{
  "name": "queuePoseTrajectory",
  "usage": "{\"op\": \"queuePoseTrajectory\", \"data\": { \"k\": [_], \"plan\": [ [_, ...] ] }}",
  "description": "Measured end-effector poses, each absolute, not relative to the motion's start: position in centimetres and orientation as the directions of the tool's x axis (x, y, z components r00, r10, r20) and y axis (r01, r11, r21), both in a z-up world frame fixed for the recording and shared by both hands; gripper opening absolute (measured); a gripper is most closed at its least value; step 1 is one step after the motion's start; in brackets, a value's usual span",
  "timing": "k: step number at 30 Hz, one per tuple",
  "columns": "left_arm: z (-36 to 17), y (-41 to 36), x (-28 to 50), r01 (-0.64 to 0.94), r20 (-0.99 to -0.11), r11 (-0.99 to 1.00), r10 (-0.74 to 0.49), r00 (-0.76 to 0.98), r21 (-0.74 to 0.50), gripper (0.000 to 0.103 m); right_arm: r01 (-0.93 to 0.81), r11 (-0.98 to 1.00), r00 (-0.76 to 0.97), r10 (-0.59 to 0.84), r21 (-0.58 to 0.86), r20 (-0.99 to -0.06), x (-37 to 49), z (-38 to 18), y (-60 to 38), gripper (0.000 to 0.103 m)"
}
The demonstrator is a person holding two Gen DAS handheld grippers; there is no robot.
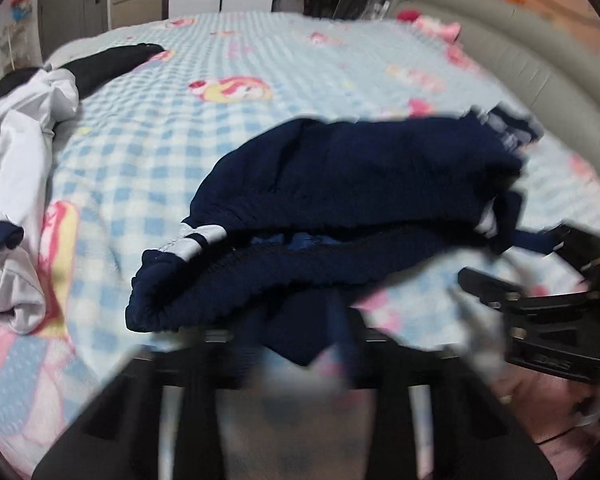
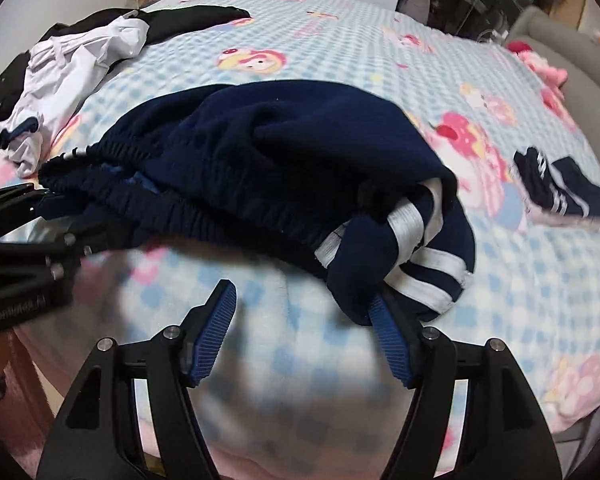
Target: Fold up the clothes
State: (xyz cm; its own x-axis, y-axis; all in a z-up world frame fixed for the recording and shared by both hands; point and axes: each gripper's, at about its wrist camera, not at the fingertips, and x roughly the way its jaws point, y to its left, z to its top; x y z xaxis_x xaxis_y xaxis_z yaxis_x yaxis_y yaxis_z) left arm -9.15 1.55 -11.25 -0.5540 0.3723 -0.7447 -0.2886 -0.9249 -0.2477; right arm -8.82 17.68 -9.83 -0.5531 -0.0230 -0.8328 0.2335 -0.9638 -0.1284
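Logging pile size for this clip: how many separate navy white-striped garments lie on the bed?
2. A large bunched navy garment mid-bed near both grippers, and a small folded navy piece to its right. The white-and-black heap at far left may hide more.

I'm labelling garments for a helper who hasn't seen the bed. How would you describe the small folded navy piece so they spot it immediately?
Start from the blue-checked cartoon bedspread. Look past the big rumpled navy garment in the middle, toward the side nearest the grey padded bed frame. The small folded piece lies there alone: flat, compact, navy with thin white stripes, unlike the loose white clothing heaped opposite.
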Motion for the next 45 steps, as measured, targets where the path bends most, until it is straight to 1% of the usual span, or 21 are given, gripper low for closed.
{"op": "queuePoseTrajectory", "data": {
  "k": [2,3,7,11,12,14,16,17,18,19,23,24,27,31,33,34,35,38,40,42,45],
  "plan": [
    [-10.1,0.1,-8.3,-0.292,-0.684,-0.901,0.433,-0.587,-0.32,0.017,0.193,-0.973,-0.556,-0.002,-0.127,-0.831,-8.6,-9.8,18.2,0.069],
    [-9.7,-0.4,-8.0,-0.283,-0.669,-0.902,0.432,-0.604,-0.327,0.017,0.154,-0.978,-0.562,0.029,-0.139,-0.826,-8.6,-9.9,18.7,0.069],
    [-9.3,-2.7,-7.6,-0.198,-0.654,-0.928,0.363,-0.664,-0.315,0.015,-0.016,-0.979,-0.554,0.177,-0.202,-0.813,-9.2,-11.4,21.1,0.067],
    [-9.5,-4.2,-7.6,-0.19,-0.626,-0.909,0.395,-0.673,-0.371,0.015,-0.058,-0.989,-0.548,0.146,-0.137,-0.823,-9.0,-11.1,22.9,0.065],
    [-9.6,-4.5,-7.4,-0.192,-0.618,-0.903,0.407,-0.673,-0.385,0.015,-0.05,-0.991,-0.551,0.134,-0.128,-0.824,-9.0,-11.0,22.8,0.061],
    [-9.7,-4.1,-7.6,-0.2,-0.614,-0.892,0.428,-0.663,-0.405,0.018,-0.019,-0.993,-0.557,0.109,-0.118,-0.823,-9.1,-11.0,22.1,0.059],
    [-9.7,-3.0,-7.8,-0.202,-0.634,-0.906,0.408,-0.657,-0.373,0.03,0.011,-0.994,-0.563,0.083,-0.108,-0.822,-9.2,-11.0,21.5,0.059],
    [-9.6,-2.4,-7.9,-0.203,-0.643,-0.912,0.398,-0.654,-0.357,0.047,0.026,-0.994,-0.566,0.071,-0.103,-0.821,-9.2,-11.0,21.1,0.059],
    [-9.8,-1.9,-7.9,-0.203,-0.654,-0.918,0.386,-0.65,-0.34,0.061,0.041,-0.994,-0.568,0.058,-0.098,-0.821,-9.2,-11.0,20.8,0.059],
    [-10.1,-1.4,-7.9,-0.203,-0.668,-0.925,0.372,-0.645,-0.32,0.064,0.056,-0.994,-0.571,0.045,-0.094,-0.82,-9.2,-11.0,20.4,0.059],
    [-12.3,-0.9,-8.3,-0.151,-0.749,-0.96,0.278,-0.601,-0.235,0.065,0.116,-0.99,-0.578,-0.006,-0.075,-0.816,-9.4,-11.1,19.1,0.06],
    [-12.6,-1.1,-8.2,-0.135,-0.754,-0.963,0.267,-0.6,-0.233,0.065,0.131,-0.989,-0.579,-0.019,-0.07,-0.815,-9.4,-11.1,18.7,0.06],
    [-11.7,-2.4,-7.5,-0.119,-0.712,-0.949,0.3,-0.634,-0.293,0.064,0.112,-0.993,-0.598,-0.031,-0.046,-0.801,-9.0,-10.4,19.4,0.06],
    [-8.8,-4.8,-7.1,-0.095,-0.599,-0.915,0.331,-0.729,-0.392,0.065,0.023,-1.0,-0.636,-0.014,0.0,-0.772,-8.0,-8.8,22.0,0.06],
    [-8.6,-6.0,-8.1,-0.054,-0.584,-0.9,0.325,-0.744,-0.432,0.065,-0.013,-1.0,-0.651,-0.007,0.02,-0.759,-7.9,-8.1,22.9,0.064],
    [-8.9,-6.3,-9.1,-0.029,-0.602,-0.9,0.315,-0.734,-0.436,0.065,-0.009,-1.0,-0.645,-0.017,0.03,-0.764,-8.1,-8.2,23.1,0.064],
    [-9.5,-6.3,-10.4,-0.009,-0.644,-0.907,0.305,-0.702,-0.421,0.063,0.002,-0.999,-0.632,-0.032,0.039,-0.774,-8.4,-8.4,23.2,0.064],
    [-11.7,-5.7,-12.5,-0.028,-0.727,-0.919,0.328,-0.603,-0.392,0.063,0.042,-0.998,-0.604,-0.069,0.055,-0.794,-8.8,-9.2,22.7,0.064],
    [-12.5,-5.0,-12.1,-0.047,-0.742,-0.933,0.314,-0.592,-0.357,0.063,0.062,-0.996,-0.591,-0.085,0.06,-0.802,-8.7,-9.6,22.3,0.064],
    [-13.5,-4.4,-11.6,-0.046,-0.753,-0.947,0.281,-0.595,-0.318,0.063,0.054,-0.998,-0.586,-0.057,0.032,-0.808,-8.6,-10.1,22.2,0.063],
    [-14.2,-4.6,-11.3,-0.028,-0.743,-0.949,0.265,-0.614,-0.315,0.064,0.023,-1.0,-0.549,-0.023,0.013,-0.836,-9.1,-11.0,22.7,0.063]
  ]
}}
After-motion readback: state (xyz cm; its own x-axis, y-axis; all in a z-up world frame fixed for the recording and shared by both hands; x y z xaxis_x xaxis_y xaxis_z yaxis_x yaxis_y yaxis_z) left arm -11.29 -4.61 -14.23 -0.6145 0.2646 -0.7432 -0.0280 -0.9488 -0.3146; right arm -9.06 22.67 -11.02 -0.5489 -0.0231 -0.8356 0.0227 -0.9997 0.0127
